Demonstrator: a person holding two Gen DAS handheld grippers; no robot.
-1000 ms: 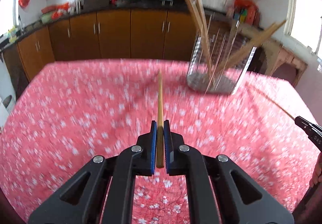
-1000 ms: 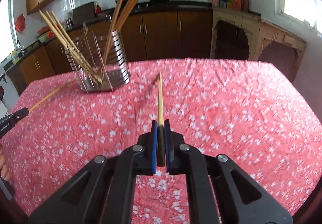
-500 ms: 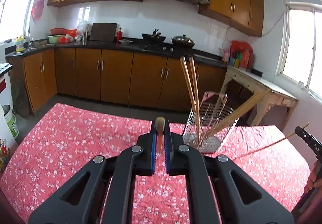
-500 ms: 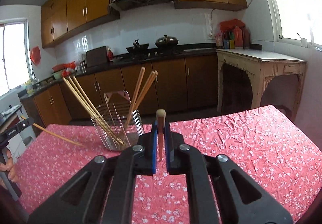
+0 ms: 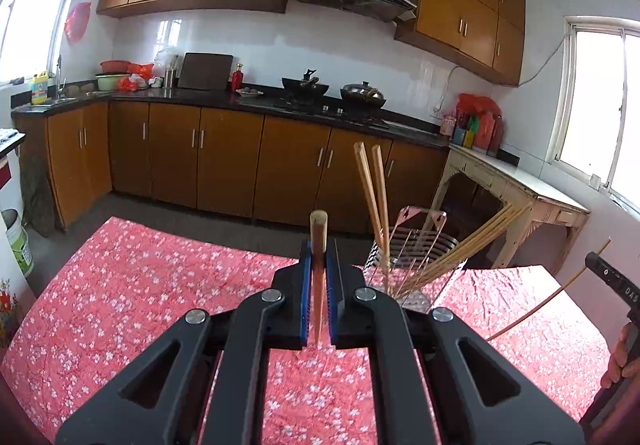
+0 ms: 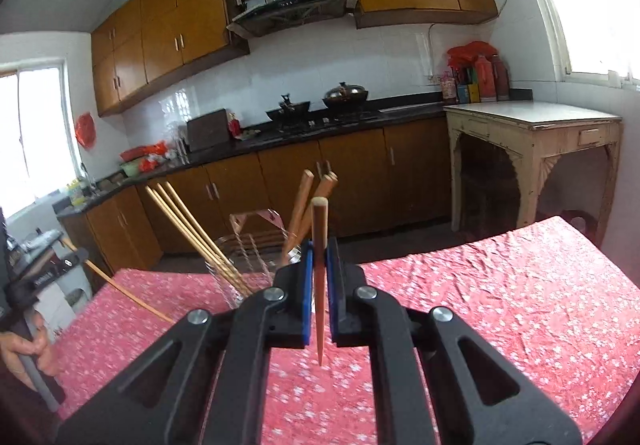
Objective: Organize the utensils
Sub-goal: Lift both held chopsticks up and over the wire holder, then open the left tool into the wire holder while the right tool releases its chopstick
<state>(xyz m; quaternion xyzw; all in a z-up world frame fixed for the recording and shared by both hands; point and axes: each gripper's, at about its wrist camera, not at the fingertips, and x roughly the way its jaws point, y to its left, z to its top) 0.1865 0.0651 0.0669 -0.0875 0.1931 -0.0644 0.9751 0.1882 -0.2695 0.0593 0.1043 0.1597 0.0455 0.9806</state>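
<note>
Both grippers, left gripper [image 5: 319, 297] and right gripper [image 6: 319, 295], clamp one chopstick [image 5: 318, 265] each, now lifted clear of the red tablecloth [image 5: 140, 285], ready for insertion into the far wire holder [image 5: 416, 265] already containing chopsticks.

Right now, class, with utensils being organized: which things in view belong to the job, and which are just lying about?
Belongs to the job:
- left gripper, shut on a chopstick
- right gripper, shut on another chopstick
- wire utensil holder with chopsticks in it

Just lying about:
- woks on the stove
- red bottle
- cream side table
</note>
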